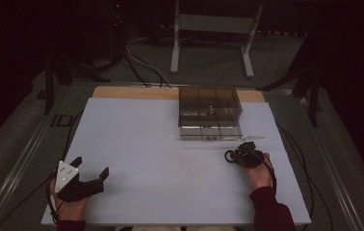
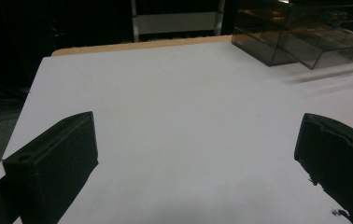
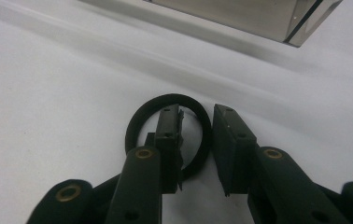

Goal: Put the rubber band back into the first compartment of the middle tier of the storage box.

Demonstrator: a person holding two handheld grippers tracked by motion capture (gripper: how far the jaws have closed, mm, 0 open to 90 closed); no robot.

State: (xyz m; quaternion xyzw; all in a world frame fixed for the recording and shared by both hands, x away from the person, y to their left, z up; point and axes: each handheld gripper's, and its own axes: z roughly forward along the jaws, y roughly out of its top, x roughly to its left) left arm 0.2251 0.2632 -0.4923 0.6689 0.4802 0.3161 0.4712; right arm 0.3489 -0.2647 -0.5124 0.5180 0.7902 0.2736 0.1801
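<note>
Resting on the white table (image 1: 170,159), the left gripper (image 1: 92,169) stands wide open and empty; the right gripper (image 1: 245,147) sits near the clear box (image 1: 210,113). Left gripper view — jaws far apart. Right gripper view — jaws straddle the black ring's (image 3: 137,122) rim, a gap remaining.

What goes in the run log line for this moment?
right gripper: jaws straddle black ring's rim | left gripper: open, idle | clear box: beyond ring

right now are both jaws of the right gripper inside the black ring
No: in the right gripper view one jaw stands inside the black ring and the other outside it, the rim passing between them on the white table.
</note>
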